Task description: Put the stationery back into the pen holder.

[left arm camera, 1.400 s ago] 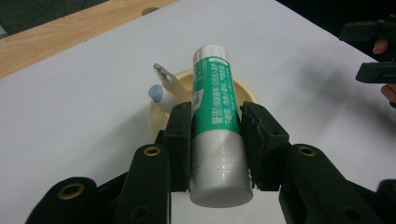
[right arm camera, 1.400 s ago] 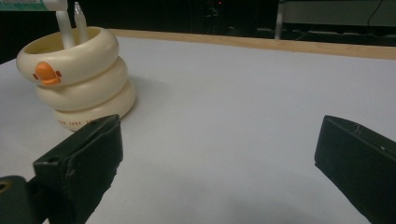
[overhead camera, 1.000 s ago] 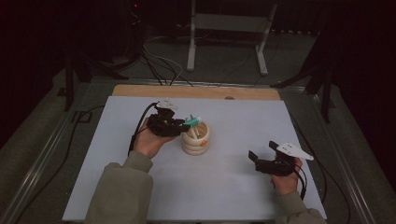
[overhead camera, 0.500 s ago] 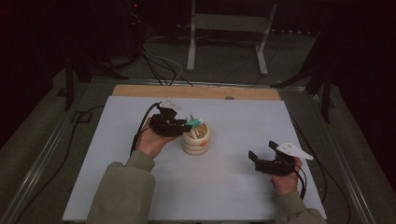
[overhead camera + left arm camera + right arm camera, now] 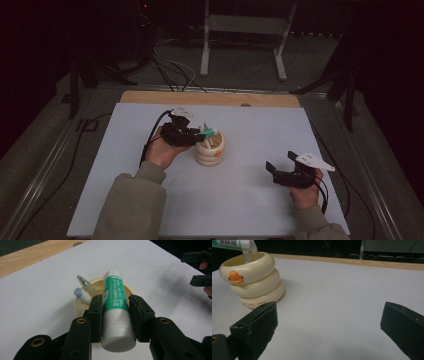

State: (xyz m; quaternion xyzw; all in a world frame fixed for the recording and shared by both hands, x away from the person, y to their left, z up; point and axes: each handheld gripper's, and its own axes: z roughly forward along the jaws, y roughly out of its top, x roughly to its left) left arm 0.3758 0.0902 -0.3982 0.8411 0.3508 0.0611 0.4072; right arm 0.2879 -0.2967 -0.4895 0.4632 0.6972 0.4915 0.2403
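Observation:
A cream ringed holder [image 5: 210, 150] [image 5: 82, 308] [image 5: 253, 277] with an orange duck bill stands mid-table, two pens [image 5: 83, 288] leaning inside it. My left gripper [image 5: 192, 135] [image 5: 115, 316] is shut on a green and white glue stick [image 5: 115, 305] [image 5: 209, 132], held level just above the holder's rim. The stick's white tip [image 5: 247, 243] pokes in over the holder in the right gripper view. My right gripper [image 5: 281, 167] [image 5: 329, 322] stands open near the table's front right, nothing between its jaws.
A white sheet [image 5: 260, 125] covers the table, with a wooden strip [image 5: 210, 98] along its far edge. Metal stand legs [image 5: 240, 45] and cables lie on the dark floor beyond. Rails run along both table sides.

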